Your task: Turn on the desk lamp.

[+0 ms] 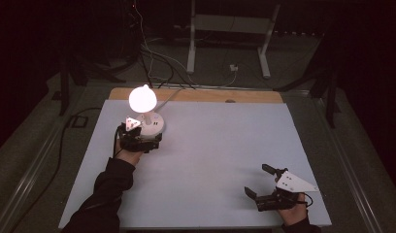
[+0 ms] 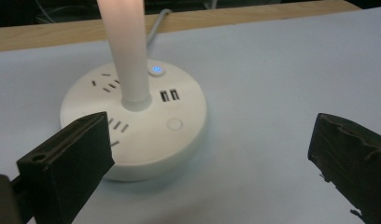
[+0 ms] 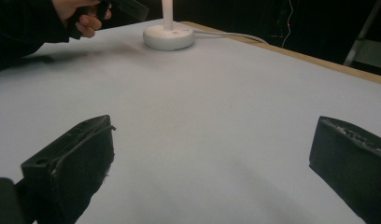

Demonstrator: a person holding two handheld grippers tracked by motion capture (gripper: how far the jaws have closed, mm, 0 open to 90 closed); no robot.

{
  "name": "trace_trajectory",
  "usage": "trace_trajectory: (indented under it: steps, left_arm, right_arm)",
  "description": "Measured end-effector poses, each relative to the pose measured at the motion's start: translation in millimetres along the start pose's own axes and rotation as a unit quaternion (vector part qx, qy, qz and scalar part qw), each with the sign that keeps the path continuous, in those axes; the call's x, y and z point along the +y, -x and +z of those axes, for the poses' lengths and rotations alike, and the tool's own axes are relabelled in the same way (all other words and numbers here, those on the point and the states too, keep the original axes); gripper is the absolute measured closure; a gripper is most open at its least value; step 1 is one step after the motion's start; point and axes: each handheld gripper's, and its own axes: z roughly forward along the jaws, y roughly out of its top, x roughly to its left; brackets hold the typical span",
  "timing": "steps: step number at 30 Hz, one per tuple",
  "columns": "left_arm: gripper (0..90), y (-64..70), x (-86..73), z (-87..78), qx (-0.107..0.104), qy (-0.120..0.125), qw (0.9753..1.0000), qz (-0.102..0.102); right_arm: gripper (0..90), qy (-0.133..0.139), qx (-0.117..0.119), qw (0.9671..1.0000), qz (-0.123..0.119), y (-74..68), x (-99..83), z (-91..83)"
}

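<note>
1. Left gripper (image 1: 143,138) sat just in front of the lamp base (image 2: 137,123), jaws spread wide, grasping nothing.
2. Lit desk lamp (image 1: 142,98) stood at the table's far left; blue button light (image 2: 156,70) glowed on the round socket base.
3. Right gripper (image 1: 260,180) rested near the white table (image 1: 210,145) front right corner, jaws apart, empty.
</note>
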Motion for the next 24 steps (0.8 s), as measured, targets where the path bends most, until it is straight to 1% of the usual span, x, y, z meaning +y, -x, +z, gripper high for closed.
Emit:
trace_trajectory:
  steps: [5,12,16,18,20,21,24]
  left_arm:
    - [0.3,2.0,-1.1,-10.7,-0.018,0.005,0.9998,-0.002]
    - [0.3,3.8,-6.3,-24.2,-0.035,0.007,0.9993,0.011]
    - [0.3,3.5,-10.9,-31.8,-0.039,0.003,0.9991,0.018]
    - [0.3,2.7,-13.1,-35.9,-0.046,0.0,0.9987,0.02]
    - [0.3,2.5,-15.8,-39.4,-0.047,0.0,0.9986,0.023]
    - [0.3,2.3,-17.1,-41.2,-0.051,-0.001,0.9985,0.021]
    - [0.3,1.9,-20.8,-45.9,-0.053,-0.003,0.9984,0.023]
  right_arm:
    - [0.0,0.0,0.001,1.0,-0.001,-0.2,0.0,0.0]
    - [0.0,-0.001,0.001,1.0,0.0,-0.5,-0.1,0.1]
    - [0.0,-0.002,0.001,1.0,0.0,-0.6,0.0,0.1]
    - [0.0,-0.002,0.001,1.0,-0.001,-1.0,0.2,-0.1]
    - [0.0,-0.002,0.001,1.0,-0.001,-1.1,0.1,0.0]
    - [0.0,-0.002,0.002,1.0,-0.001,-1.1,0.1,0.1]
    - [0.0,-0.004,0.002,1.0,0.0,-1.3,0.0,0.5]
